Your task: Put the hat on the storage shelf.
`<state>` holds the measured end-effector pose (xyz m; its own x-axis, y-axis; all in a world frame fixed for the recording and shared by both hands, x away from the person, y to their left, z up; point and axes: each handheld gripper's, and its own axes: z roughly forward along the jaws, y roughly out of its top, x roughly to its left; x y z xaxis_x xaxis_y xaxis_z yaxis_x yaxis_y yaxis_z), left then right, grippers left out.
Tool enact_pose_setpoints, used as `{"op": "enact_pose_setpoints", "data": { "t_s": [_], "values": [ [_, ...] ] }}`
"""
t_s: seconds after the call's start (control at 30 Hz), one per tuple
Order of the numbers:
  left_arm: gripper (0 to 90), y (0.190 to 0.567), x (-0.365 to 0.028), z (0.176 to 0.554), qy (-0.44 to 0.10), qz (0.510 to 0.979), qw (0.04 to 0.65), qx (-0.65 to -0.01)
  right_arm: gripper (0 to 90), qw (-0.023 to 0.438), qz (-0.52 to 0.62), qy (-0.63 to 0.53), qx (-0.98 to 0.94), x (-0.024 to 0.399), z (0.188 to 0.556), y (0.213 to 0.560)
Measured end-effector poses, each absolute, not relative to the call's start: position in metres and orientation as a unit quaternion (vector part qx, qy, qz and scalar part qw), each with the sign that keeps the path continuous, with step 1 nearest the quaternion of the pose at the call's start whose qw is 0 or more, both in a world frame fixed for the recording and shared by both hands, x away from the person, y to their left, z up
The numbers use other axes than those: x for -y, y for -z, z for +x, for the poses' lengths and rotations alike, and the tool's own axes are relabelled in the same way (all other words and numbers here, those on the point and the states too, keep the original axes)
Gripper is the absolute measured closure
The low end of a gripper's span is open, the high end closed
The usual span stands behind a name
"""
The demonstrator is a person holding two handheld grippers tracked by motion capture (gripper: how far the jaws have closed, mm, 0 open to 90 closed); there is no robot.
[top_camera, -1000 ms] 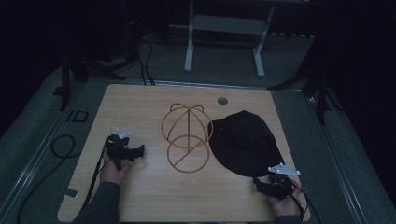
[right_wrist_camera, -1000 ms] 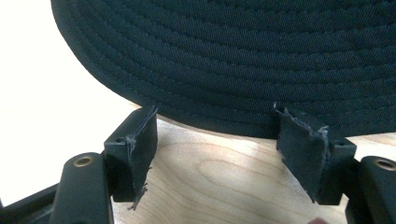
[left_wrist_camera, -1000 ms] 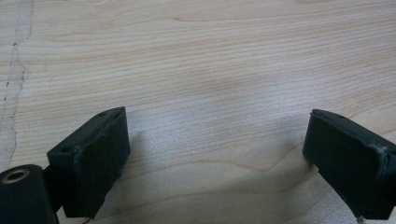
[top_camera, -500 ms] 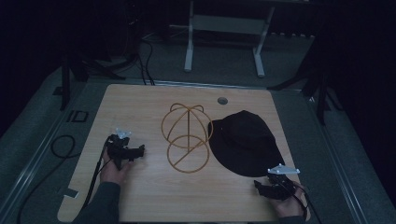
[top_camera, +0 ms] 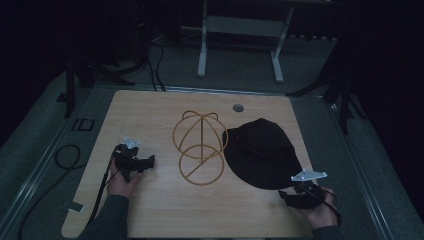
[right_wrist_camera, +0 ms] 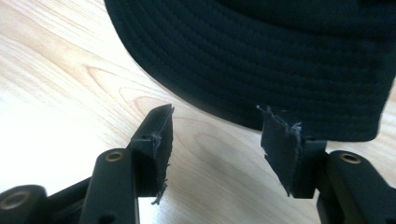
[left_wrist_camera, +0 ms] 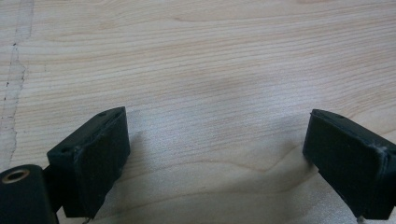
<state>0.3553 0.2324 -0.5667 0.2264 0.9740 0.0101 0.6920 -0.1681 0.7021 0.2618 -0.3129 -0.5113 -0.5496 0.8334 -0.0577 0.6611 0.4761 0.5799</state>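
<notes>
Right gripper view: the right gripper (right_wrist_camera: 215, 140) has its jaws apart and has just been closing them, with only bare wood between the pads and the stitched brim of the hat (right_wrist_camera: 261, 60) just beyond the tips, not yet pinched. The approach at the near edge suggests the brim is the chosen grip point, the thinnest part of the hat to take hold of. In the high view, the hat (top_camera: 260, 152) lies flat at the table's (top_camera: 150, 107) right, its brim touching or just overlapping the wire stand (top_camera: 200, 147), a dome-shaped frame at the centre that looks meant to carry it. The left gripper (top_camera: 142, 162), jaws wide apart and empty, rests well away at the left, seemingly waiting. No brand, label or writing can be read on the hat or stand.
</notes>
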Motion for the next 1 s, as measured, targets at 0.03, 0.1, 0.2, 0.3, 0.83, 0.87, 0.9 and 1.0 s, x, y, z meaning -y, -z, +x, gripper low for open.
{"op": "enact_pose_setpoints", "data": {
  "t_s": [0.03, 0.1, 0.2, 0.3, 0.83, 0.87, 0.9, 1.0],
  "values": [
    [7.5, 0.567, -0.232, 0.355, -0.240, 0.725, 0.295, -0.575, 44.7, 0.167, 0.441, -0.256, -0.844, 0.314, 0.263, 0.508],
    [7.5, 0.567, -0.232, 0.355, -0.240, 0.724, 0.296, -0.575, 45.0, 0.166, 0.440, -0.256, -0.845, 0.315, 0.264, 0.505],
    [7.5, 0.567, -0.232, 0.355, -0.240, 0.725, 0.296, -0.575, 44.8, 0.166, 0.431, -0.253, -0.850, 0.319, 0.268, 0.495],
    [7.5, 0.567, -0.232, 0.355, -0.240, 0.724, 0.296, -0.575, 44.3, 0.165, 0.428, -0.250, -0.853, 0.321, 0.270, 0.491],
    [7.5, 0.567, -0.232, 0.355, -0.240, 0.725, 0.295, -0.575, 42.6, 0.170, 0.415, -0.235, -0.862, 0.325, 0.288, 0.475],
    [7.5, 0.567, -0.232, 0.355, -0.240, 0.725, 0.295, -0.574, 43.0, 0.170, 0.415, -0.234, -0.862, 0.325, 0.288, 0.474],
    [7.5, 0.567, -0.232, 0.355, -0.239, 0.725, 0.295, -0.575, 43.3, 0.170, 0.414, -0.236, -0.863, 0.325, 0.289, 0.473],
    [7.5, 0.567, -0.232, 0.355, -0.239, 0.725, 0.295, -0.575, 44.4, 0.170, 0.412, -0.236, -0.864, 0.326, 0.291, 0.469]
  ]
}}
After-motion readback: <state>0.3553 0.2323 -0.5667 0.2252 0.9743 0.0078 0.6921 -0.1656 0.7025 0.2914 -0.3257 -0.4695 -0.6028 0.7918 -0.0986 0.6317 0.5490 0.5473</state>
